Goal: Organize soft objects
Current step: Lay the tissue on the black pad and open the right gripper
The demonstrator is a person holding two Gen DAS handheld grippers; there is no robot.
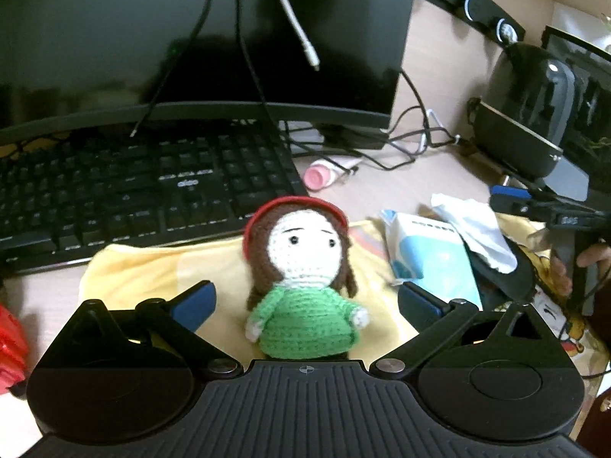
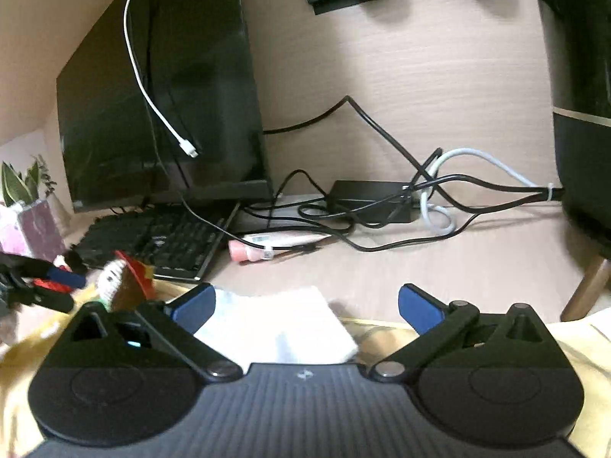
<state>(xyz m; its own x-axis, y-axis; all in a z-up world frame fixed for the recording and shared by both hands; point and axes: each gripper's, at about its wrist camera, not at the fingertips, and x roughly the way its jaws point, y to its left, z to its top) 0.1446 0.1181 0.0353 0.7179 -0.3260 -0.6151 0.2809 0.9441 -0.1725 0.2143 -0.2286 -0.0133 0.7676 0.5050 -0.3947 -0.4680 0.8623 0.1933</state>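
Left wrist view, from frame left to right: red object (image 1: 11, 347) at the lower left edge, partly cut off and not identifiable. Black keyboard (image 1: 145, 187) fills the middle left, below a dark monitor (image 1: 198, 34). Yellow cloth (image 1: 152, 271) lies in front of the keyboard. Crocheted doll (image 1: 301, 282) with red hat, brown hair and green body stands upright on the cloth at frame centre. Left gripper (image 1: 305, 301) has its jaws spread wide, one blue pad on each side of the doll, neither touching it; nothing is held. Right of centre, a blue-and-white tissue pack (image 1: 424, 252) lies on the cloth with a white tissue (image 1: 477, 229) just beside it. At the far right edge, a hand (image 1: 573, 263) holds the other tool.

Right wrist view, left to right: potted plant (image 2: 23, 187) at the left edge; doll (image 2: 114, 278) blurred at lower left, between the other tool's tips. Right gripper (image 2: 305, 305) is wide open and empty, above a white tissue (image 2: 282, 328) at lower centre. Tangled cables (image 2: 382, 198) occupy the desk (image 2: 477, 267) beyond.
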